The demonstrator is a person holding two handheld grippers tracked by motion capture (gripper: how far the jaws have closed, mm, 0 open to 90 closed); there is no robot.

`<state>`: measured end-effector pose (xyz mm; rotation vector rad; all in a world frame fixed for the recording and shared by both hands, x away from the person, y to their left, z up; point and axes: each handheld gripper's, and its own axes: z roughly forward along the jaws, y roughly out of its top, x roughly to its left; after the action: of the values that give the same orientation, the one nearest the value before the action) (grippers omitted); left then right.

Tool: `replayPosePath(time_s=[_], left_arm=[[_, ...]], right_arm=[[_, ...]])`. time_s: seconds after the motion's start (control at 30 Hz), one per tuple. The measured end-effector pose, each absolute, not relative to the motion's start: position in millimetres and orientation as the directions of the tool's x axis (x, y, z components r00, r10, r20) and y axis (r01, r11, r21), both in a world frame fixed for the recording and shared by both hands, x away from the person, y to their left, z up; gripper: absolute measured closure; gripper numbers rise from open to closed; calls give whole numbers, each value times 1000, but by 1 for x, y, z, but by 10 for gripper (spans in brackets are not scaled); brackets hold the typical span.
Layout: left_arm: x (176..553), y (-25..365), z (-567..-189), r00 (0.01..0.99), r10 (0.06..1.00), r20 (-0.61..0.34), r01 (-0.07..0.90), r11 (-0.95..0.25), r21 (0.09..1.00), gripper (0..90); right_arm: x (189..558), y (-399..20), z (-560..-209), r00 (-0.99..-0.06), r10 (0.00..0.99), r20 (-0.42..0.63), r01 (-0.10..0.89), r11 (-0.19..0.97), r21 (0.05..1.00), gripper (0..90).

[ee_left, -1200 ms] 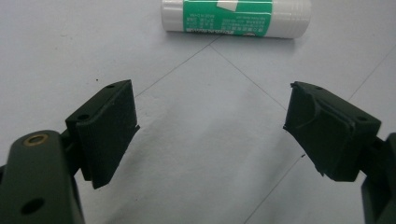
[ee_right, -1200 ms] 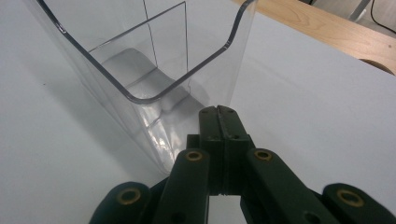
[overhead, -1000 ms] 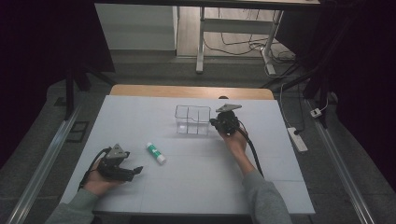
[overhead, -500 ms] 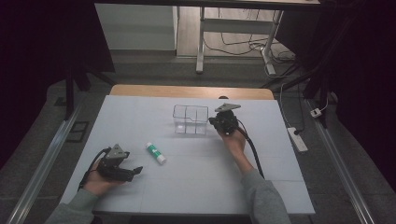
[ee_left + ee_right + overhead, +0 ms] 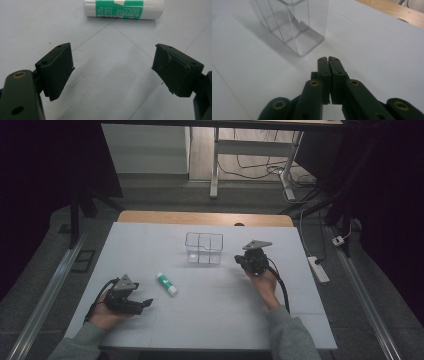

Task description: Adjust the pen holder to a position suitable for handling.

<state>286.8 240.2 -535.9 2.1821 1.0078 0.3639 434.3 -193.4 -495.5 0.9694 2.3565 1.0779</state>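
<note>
A white glue stick with a green label (image 5: 166, 284) lies on the pale table between my two grippers. In the left gripper view the glue stick (image 5: 123, 9) lies crosswise just beyond the jaws. My left gripper (image 5: 145, 304) (image 5: 112, 53) rests low on the table, open and empty, pointing right at the stick. A clear divided box (image 5: 203, 248) (image 5: 292, 27) stands empty at the table's middle back. Just right of the box, my right gripper (image 5: 240, 260) (image 5: 328, 58) is shut; its jaws have just eased apart by a sliver, with nothing between them.
The white table top (image 5: 300, 320) ends at a wooden strip (image 5: 205, 217) along the back. A power strip (image 5: 318, 269) and cables lie on the floor at the right. A metal rail (image 5: 45, 295) runs along the left.
My right gripper has drawn back to the right, away from the clear box. The left gripper and the glue stick have stayed where they were.
</note>
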Motion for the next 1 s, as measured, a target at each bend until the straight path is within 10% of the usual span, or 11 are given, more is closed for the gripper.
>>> replayPosePath(time_s=[0.4, 1.0], left_arm=[[288, 240, -537, 659, 751, -36, 556, -454, 697, 169], [290, 242, -535, 679, 734, -18, 527, -470, 708, 176]], right_arm=[[390, -236, -493, -703, 711, 12, 451, 433, 780, 468], [352, -266, -500, -734, 679, 16, 439, 458, 773, 353]])
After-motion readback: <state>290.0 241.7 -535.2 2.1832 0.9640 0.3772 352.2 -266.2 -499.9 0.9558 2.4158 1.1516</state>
